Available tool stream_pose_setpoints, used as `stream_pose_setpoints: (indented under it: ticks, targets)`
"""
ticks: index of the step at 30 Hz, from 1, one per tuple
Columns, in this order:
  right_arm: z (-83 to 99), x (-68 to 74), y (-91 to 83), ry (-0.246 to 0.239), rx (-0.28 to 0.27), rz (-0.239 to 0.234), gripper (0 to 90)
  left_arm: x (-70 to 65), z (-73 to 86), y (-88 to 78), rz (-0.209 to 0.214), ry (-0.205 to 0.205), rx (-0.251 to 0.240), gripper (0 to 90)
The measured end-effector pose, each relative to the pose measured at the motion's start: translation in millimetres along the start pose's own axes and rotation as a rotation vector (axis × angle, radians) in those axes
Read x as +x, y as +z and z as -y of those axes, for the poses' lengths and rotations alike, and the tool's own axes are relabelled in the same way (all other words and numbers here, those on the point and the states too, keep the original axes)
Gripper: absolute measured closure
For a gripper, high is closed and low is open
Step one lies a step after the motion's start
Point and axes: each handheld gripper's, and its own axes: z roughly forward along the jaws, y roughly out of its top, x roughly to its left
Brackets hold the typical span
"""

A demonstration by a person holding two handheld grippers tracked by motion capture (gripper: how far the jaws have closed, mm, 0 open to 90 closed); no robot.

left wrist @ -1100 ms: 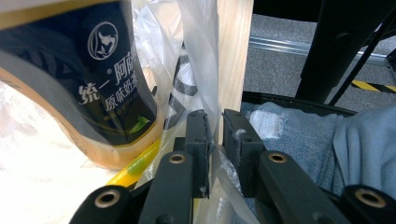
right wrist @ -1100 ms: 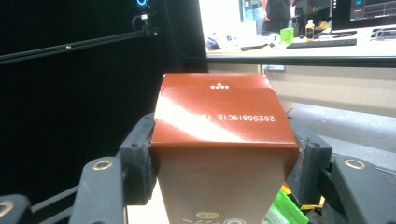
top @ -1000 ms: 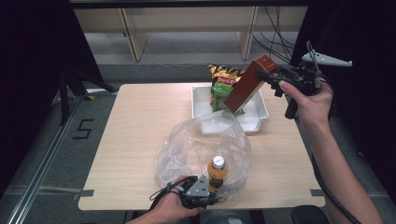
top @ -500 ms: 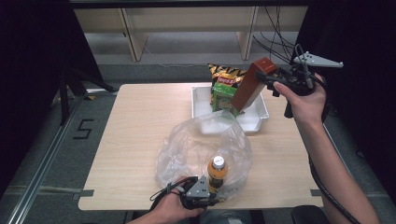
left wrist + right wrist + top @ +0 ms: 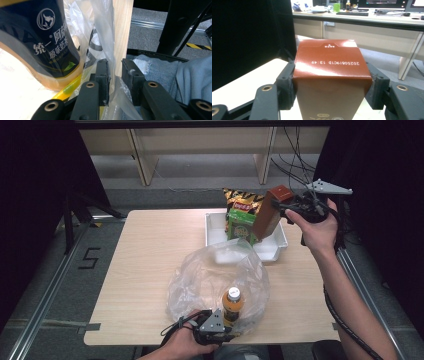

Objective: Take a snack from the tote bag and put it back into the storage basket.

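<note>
A brown carton (image 5: pixel 265 220) hangs tilted above the white tray (image 5: pixel 214 231), with my right gripper (image 5: pixel 286 209) shut on its upper end. In the right gripper view the carton (image 5: pixel 329 65) sits squarely between both jaws of the right gripper (image 5: pixel 332 83), date print facing up. A clear plastic bag (image 5: pixel 210 277) lies open on the table's near half with an orange-capped tea bottle (image 5: pixel 231 304) standing inside. At the near edge my left gripper (image 5: pixel 216 329) is shut on the bag's rim. In the left gripper view, the film (image 5: pixel 110 50) runs between the jaws, with the bottle (image 5: pixel 42 47) close by on the left.
In the tray stand a green box (image 5: pixel 240 227) and, behind it, a yellow chips bag (image 5: pixel 241 197). The wooden table (image 5: pixel 150 250) is bare on its left half. Shelving legs and cables lie beyond the far edge.
My right hand has shifted slightly left with the carton still tilted over the tray. The left gripper, bag and bottle have not moved.
</note>
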Motion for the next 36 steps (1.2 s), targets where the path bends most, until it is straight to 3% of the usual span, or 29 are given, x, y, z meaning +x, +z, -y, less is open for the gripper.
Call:
stream_pose_setpoints:
  ticks: [11, 14, 16, 17, 21, 23, 26, 29, 30, 36]
  targets:
    - [12.8, -6.6, 13.7, 0.018, 0.025, 0.061, 39.0, -0.9, 0.5, 1.7, 0.011, -0.004, -0.008, 71.9]
    - [15.8, -10.2, 16.4, -0.014, 0.039, 0.062, 39.0, -1.0, 0.4, 0.7, 0.003, 0.005, 0.003, 71.8]
    - [18.3, -9.6, 20.0, 0.011, 0.043, 0.070, 39.0, -1.3, 0.5, 0.9, 0.003, 0.004, 0.002, 71.7]
    - [20.1, -10.8, 20.5, -0.009, 0.046, 0.072, 39.0, -1.9, 0.5, 1.1, 0.004, -0.001, -0.002, 71.7]
    - [24.8, -13.1, 25.9, -0.015, 0.059, 0.080, 39.0, -1.8, 0.5, 1.1, 0.006, 0.005, 0.000, 71.6]
    - [26.6, -12.5, 28.5, 0.009, 0.067, 0.097, 39.0, -1.9, 0.5, 1.1, 0.007, 0.005, 0.000, 71.6]
    - [30.4, -15.0, 31.9, -0.014, 0.080, 0.091, 38.9, -2.3, 0.6, 1.5, 0.006, 0.005, -0.001, 71.6]
    - [33.5, -14.0, 35.0, 0.015, 0.089, 0.112, 38.9, -2.1, 0.9, 1.7, 0.006, 0.011, 0.003, 71.5]
    - [35.1, -15.8, 36.9, -0.005, 0.080, 0.111, 38.9, -2.3, 1.0, 1.8, 0.006, 0.009, 0.003, 71.5]
    - [42.0, -16.5, 42.0, 0.019, 0.094, 0.127, 38.9, -3.0, 1.2, 2.2, 0.009, 0.006, -0.001, 71.4]
